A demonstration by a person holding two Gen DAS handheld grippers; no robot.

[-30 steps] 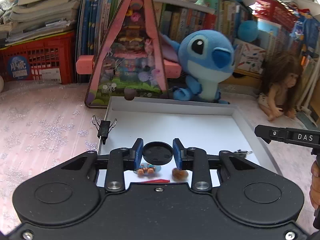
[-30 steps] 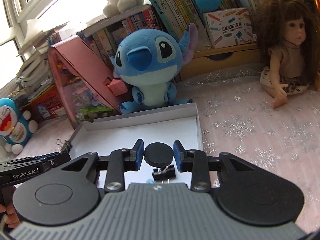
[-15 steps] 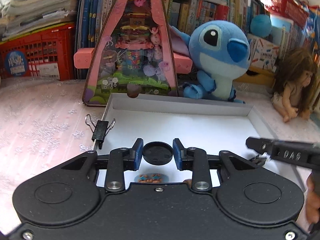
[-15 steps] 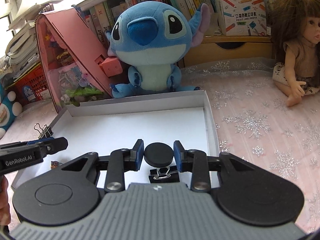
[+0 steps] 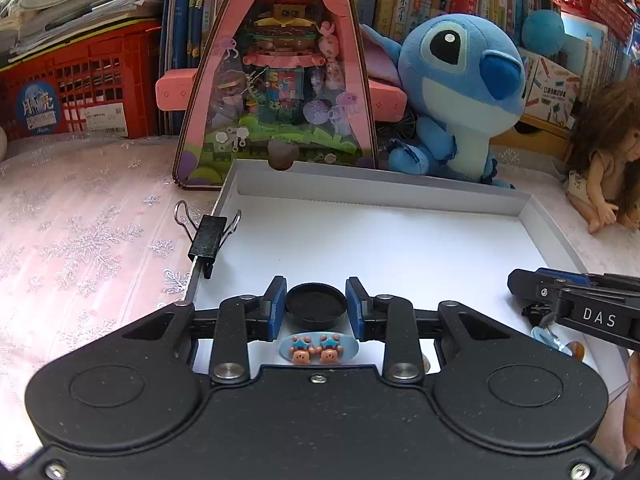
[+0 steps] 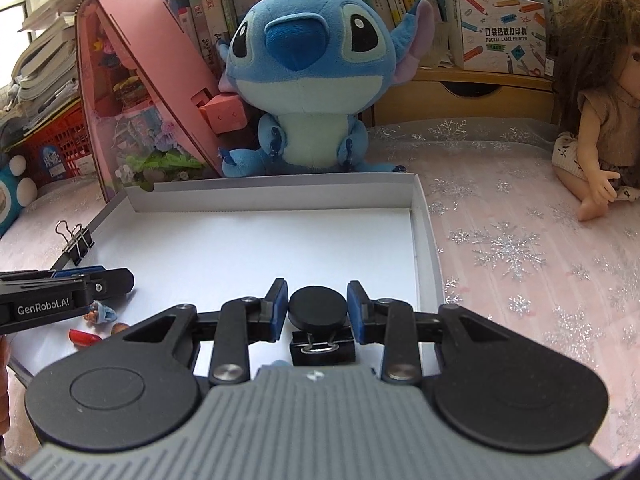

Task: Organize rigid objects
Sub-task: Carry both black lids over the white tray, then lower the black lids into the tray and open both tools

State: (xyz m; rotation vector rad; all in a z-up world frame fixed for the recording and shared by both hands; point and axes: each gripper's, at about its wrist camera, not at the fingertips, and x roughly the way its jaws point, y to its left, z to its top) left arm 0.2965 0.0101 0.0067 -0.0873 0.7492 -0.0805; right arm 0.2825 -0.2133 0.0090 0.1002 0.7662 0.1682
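A shallow white box (image 5: 380,192) lies on the pink cloth, and both grippers hang low over its near end. My left gripper (image 5: 316,300) is shut on a black round cap (image 5: 316,308), hollow side up. Just beneath it in the box lies a light blue clip with two little bears (image 5: 316,350). My right gripper (image 6: 318,300) is shut on a second black round cap (image 6: 318,310), above a black binder clip (image 6: 323,350) lying in the box (image 6: 272,196). Another binder clip (image 5: 208,236) is clamped on the box's left rim. A red piece (image 6: 82,336) and a small blue figure (image 6: 100,314) lie near the front left corner.
Behind the box stand a blue plush toy (image 5: 460,92) and a pink triangular toy house (image 5: 276,80). A doll (image 5: 608,168) sits to the right, and a red crate (image 5: 80,88) under stacked books is at the far left. Bookshelves line the back.
Both grippers have sunk toward the box, which now fills more of each view. The right view has rolled level. Each black cap stays between its pads.
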